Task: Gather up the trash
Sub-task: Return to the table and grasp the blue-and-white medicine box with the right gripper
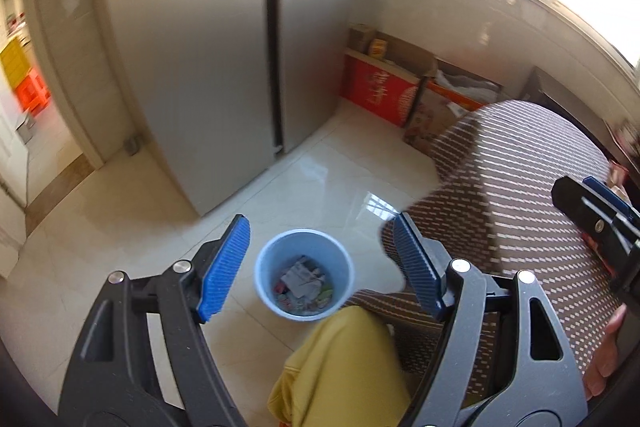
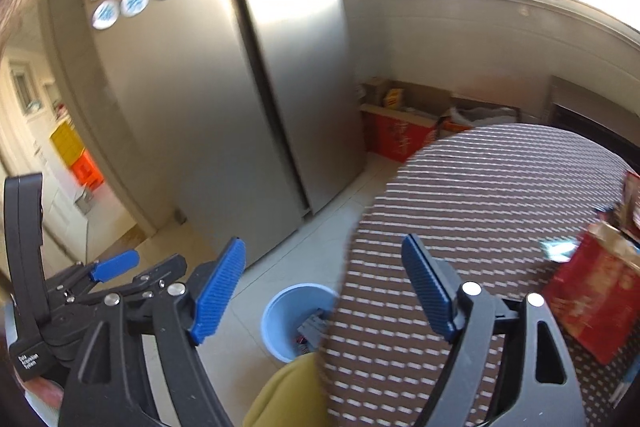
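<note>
Left wrist view: left gripper spread wide, nothing between its blue pads, hanging over a light blue trash bin on the pale tiled floor, paper scraps and wrappers inside. Just beside the bin, a yellow-clad knee; to the right, a round table under a brown striped cloth. Right wrist view: right gripper likewise gaping and empty, poised at the table edge, bin partly hidden under it. Farther right on the table, a red carton, blurred. Beyond, steel fridge and cardboard boxes against the wall.
</note>
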The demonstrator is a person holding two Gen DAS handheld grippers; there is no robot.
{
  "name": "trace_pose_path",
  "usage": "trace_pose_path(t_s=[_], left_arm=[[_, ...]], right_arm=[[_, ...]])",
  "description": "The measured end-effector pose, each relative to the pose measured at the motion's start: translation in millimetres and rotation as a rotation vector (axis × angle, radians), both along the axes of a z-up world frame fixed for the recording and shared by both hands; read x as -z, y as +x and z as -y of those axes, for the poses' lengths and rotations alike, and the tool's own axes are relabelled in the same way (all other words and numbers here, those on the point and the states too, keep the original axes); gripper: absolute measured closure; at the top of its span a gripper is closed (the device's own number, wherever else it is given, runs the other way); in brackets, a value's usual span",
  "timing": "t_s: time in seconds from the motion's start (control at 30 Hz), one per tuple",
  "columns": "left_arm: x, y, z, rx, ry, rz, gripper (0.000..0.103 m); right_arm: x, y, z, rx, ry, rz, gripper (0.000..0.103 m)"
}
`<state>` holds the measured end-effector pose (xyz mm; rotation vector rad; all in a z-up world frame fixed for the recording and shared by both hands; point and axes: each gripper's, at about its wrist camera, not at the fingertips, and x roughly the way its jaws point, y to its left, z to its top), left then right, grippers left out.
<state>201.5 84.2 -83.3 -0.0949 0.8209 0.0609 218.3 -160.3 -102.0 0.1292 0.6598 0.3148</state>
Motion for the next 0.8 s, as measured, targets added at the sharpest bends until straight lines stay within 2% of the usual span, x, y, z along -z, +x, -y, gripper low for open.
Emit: trace_pose_path(t_s=[0.27,0.47,0.63,0.8], left_arm=[[-5.9,-5.4,73.9,0.154,-0.009,0.005,0.030],[-9.9,-10.6,133.5,0.278,0.002,0.006,0.026],[-9.7,-15.3,174.3,0.362,0.012,-0.002,0.025],[-4.8,-19.2,198.1,0.422,0.009,-0.027,0.025]], right_arm=[[-3.0,-29.4,88.7,0.197,-0.002,0.027,0.016],[2.1,-57.1,150.0,0.382,-0.054,0.033,0.012],[14.8,-75.0,185.1,0.538,-0.151,0.034,0.011],[35.6,-78.3,203.7,0.626,-0.292,0.000,0.011]])
